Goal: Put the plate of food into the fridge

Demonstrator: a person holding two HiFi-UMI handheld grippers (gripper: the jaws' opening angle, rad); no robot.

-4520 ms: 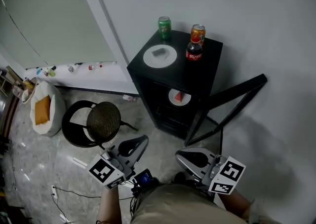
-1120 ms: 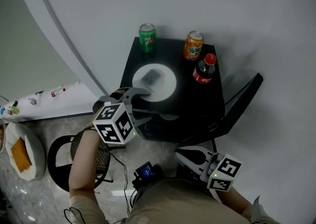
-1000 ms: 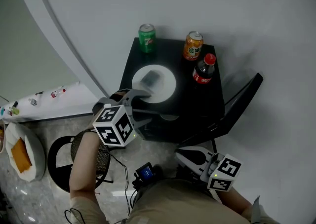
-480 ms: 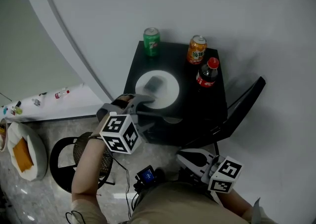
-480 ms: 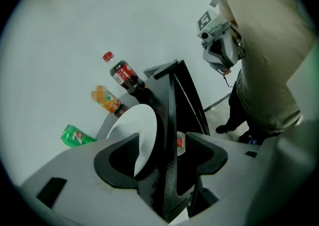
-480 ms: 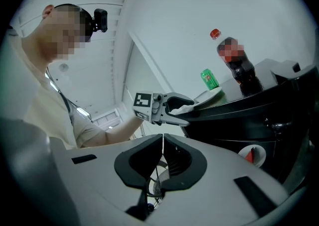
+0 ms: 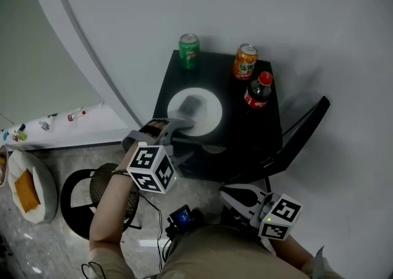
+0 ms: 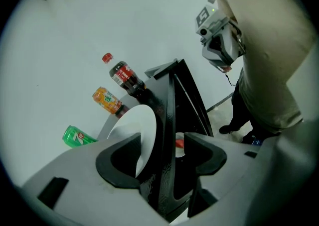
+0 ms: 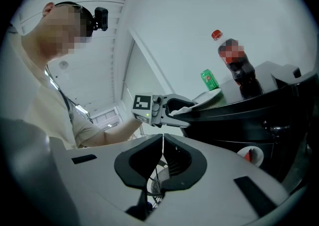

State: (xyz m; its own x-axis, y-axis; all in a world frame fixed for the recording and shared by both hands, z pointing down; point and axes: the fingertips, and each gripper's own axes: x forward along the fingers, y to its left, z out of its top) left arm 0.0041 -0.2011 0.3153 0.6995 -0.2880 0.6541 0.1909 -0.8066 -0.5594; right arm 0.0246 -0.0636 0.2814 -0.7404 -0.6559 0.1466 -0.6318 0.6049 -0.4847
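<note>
A white plate (image 7: 206, 112) with a grey piece of food (image 7: 191, 104) sits on top of the black mini fridge (image 7: 236, 115), whose door (image 7: 301, 136) hangs open. My left gripper (image 7: 185, 138) is at the plate's near rim. Its jaws straddle the rim (image 8: 142, 133) and the fridge's top edge. They have just been closing a little but still stand wide, not pressing. A second plate with red food (image 9: 250, 154) sits inside the fridge. My right gripper (image 7: 236, 195) hangs low by my waist, shut and empty.
A green can (image 7: 189, 50), an orange can (image 7: 245, 61) and a cola bottle (image 7: 258, 90) stand at the back of the fridge top. A black round stool (image 7: 104, 179) and a white bag (image 7: 27, 188) are on the floor to the left. A wall runs behind the fridge.
Since the oldest frame my left gripper has risen from my waist to the plate's rim. Over the last second it has hardly shifted. My right gripper has stayed put.
</note>
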